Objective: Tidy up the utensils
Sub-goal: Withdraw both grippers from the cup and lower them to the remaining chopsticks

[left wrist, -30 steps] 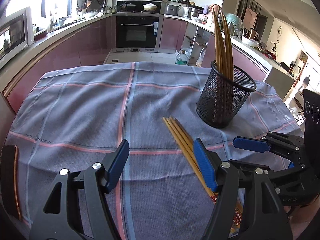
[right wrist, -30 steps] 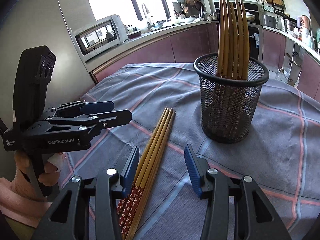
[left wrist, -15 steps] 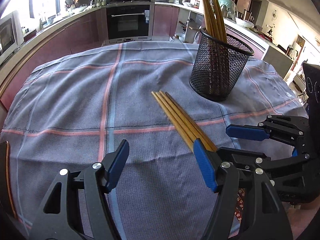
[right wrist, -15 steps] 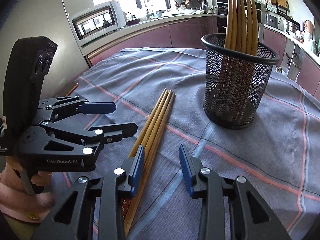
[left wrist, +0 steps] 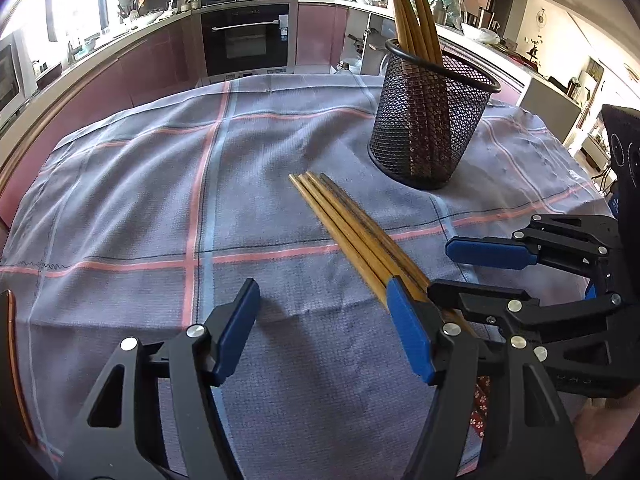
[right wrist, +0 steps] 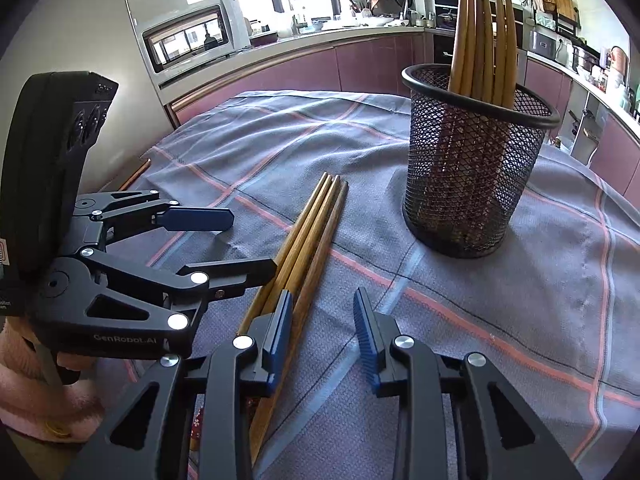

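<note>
Several loose wooden chopsticks (left wrist: 348, 232) (right wrist: 312, 232) lie bundled on the checked cloth, in front of a black mesh basket (left wrist: 428, 128) (right wrist: 472, 184). More chopsticks (left wrist: 412, 12) (right wrist: 480, 32) stand upright in that basket. My left gripper (left wrist: 322, 284) (right wrist: 248, 240) is open over bare cloth, its right finger beside the bundle. My right gripper (right wrist: 322, 294) (left wrist: 442, 268) is low over the bundle's patterned handle end. Its jaws are closing. Its left pad lies over the bundle, one chopstick shows just inside it, and the right pad touches nothing.
The grey cloth (left wrist: 160, 200) covers the whole table; a wooden table edge (left wrist: 12, 360) shows at its left. A hand in a pink sleeve (right wrist: 24, 392) holds the left gripper. A microwave (right wrist: 188, 40), an oven (left wrist: 244, 40) and kitchen counters stand beyond the table.
The right gripper's jaws have narrowed over the bundle's handle end. The left gripper has sunk toward the cloth beside the chopsticks, still open.
</note>
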`<state>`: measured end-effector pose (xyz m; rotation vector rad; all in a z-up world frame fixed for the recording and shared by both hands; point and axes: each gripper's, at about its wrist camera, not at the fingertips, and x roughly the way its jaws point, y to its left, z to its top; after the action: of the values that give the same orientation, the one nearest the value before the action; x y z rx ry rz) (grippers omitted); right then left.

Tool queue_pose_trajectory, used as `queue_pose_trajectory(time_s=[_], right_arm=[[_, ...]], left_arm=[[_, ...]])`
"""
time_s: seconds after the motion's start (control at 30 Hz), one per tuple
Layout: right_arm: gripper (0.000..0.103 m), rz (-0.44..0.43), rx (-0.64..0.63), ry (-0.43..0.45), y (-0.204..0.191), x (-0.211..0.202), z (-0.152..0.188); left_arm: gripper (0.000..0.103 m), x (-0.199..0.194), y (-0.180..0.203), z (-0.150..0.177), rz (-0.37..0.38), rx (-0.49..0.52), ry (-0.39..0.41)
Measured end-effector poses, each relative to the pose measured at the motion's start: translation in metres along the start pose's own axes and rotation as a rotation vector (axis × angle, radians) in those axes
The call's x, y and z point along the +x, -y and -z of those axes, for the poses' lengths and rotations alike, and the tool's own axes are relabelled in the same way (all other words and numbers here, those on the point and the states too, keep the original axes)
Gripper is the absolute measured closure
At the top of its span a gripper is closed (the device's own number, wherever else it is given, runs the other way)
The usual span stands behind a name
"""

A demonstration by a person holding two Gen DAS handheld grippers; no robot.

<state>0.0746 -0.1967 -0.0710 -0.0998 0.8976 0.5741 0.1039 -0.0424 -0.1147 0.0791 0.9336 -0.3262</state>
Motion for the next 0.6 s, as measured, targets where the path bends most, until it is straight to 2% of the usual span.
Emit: queue_pose_trajectory(time_s=[0.17,0.3,0.6], right_arm=[[0.074,0.005,0.008,-0.002,0.0016,-0.0002,-0.0011],[0.074,0.003,0.011,-0.003,0.0010,0.0014,-0.0021],[0.075,0.000,0.015,-0.003,0.0024,0.0011,-0.0031]], left_arm=[[0.040,0.0002,-0.0041,0.0000,0.018,-0.012,-0.012],[0.040,-0.0009,-0.0054,-0.0026,0.070,-0.029,-0.004],[0.043,0.0047,-0.0026,-0.0007,0.034,0.009,-0.016]])
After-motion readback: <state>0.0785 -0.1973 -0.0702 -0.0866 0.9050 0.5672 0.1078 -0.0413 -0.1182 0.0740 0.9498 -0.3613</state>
